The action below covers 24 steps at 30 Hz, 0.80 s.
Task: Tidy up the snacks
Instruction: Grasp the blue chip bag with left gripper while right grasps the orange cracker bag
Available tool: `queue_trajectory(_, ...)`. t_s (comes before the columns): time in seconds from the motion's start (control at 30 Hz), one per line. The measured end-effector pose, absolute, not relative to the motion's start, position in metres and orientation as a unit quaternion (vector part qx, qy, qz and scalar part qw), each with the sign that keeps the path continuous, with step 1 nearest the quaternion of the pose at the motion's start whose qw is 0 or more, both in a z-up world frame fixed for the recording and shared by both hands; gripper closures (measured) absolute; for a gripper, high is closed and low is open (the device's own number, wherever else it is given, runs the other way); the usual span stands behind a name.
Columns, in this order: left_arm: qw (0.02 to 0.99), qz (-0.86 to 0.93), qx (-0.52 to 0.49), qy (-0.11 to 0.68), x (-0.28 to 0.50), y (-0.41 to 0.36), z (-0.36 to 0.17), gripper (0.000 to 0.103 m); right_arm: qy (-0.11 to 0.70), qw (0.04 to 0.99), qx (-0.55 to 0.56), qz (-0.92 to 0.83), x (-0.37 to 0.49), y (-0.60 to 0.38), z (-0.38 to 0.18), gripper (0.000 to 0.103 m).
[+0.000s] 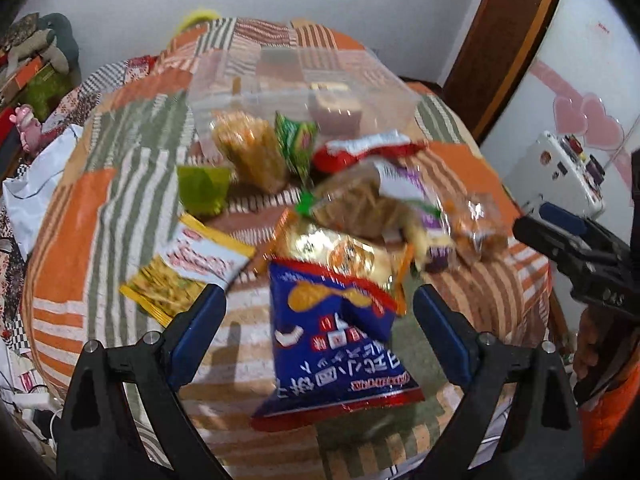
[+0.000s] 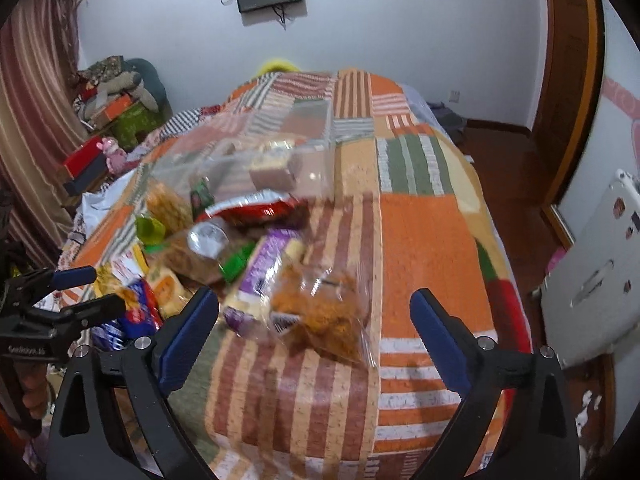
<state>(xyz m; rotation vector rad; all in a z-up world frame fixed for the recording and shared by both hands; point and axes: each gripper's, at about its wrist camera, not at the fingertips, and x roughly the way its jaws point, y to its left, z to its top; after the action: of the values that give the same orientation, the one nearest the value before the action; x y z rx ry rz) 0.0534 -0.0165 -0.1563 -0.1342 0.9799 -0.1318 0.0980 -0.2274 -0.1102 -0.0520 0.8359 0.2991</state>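
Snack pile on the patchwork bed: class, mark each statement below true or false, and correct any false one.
1. The blue chip bag lies nearest the left gripper, between its spread fingers. True.
2. The right gripper is clamped shut on a red packet. False: it is open and holds nothing; the clear bag of fried snacks lies ahead of it.
3. A clear plastic box stands behind the snack pile. True.
4. The snacks lie on a bare wooden table. False: they lie on a patchwork bedspread in orange, green and stripes.
5. All the snacks are already in the box. False: most lie loose in front of it.
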Motion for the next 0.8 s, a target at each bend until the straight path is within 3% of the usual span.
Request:
queue_trajectory(0.4,0.861,-0.07,-0.085,0.496,0.055,-0.015,-0.193,0.008,0.453,0.881,0.0,0.136,0.112,-0.231,-0.142,0.007)
queue_trajectory(0.5,0.865,-0.083,-0.073,0.49,0.054,-0.019,-0.193,0.024,0.468,0.874,0.004,0.133,0.115,-0.231,-0.152,0.007)
queue_trajectory(0.63,0.867,-0.095,-0.066,0.484,0.052,-0.02,-0.189,0.034,0.478,0.867,0.031,0.137,0.118,-0.234,-0.157,0.009)
queue_trajectory(0.7,0.869,-0.096,-0.067,0.482,0.053,-0.018,-0.184,0.036,0.478,0.867,0.033,0.136,0.117,-0.237,-0.156,0.026)
queue_trajectory(0.8,0.873,-0.095,-0.071,0.472,0.052,-0.012,-0.177,0.038,0.478,0.867,0.033,0.139,0.115,-0.24,-0.152,0.038)
